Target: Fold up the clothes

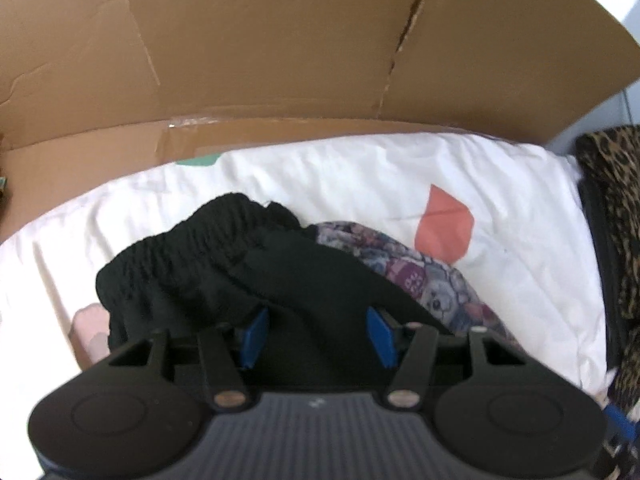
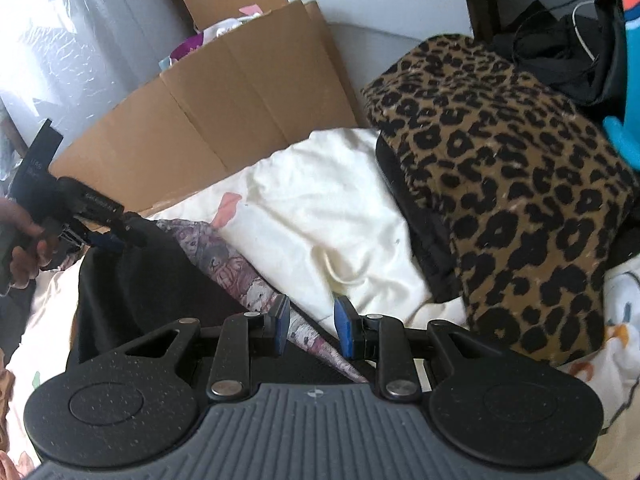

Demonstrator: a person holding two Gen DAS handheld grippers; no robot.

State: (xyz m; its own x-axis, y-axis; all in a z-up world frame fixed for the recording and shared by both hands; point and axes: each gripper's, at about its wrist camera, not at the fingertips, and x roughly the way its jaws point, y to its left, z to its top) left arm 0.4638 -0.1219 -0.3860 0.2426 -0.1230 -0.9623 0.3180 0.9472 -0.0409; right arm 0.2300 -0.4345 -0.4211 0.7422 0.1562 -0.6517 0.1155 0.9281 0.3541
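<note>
Both views are lit by soft daylight, bright enough to keep colours readable. In the right wrist view the light enters from the upper left, where a pale curtain is washed out to near white with faint streaks. The white bedding glares in both views and loses most of its crease detail. The black garment reads as a nearly featureless dark mass, its gathered ribbing just visible. Fisheye distortion bows the cardboard into an arc, and dark vignetting cuts the frame corners. The left wrist view is slightly soft throughout, with mild blur.
</note>
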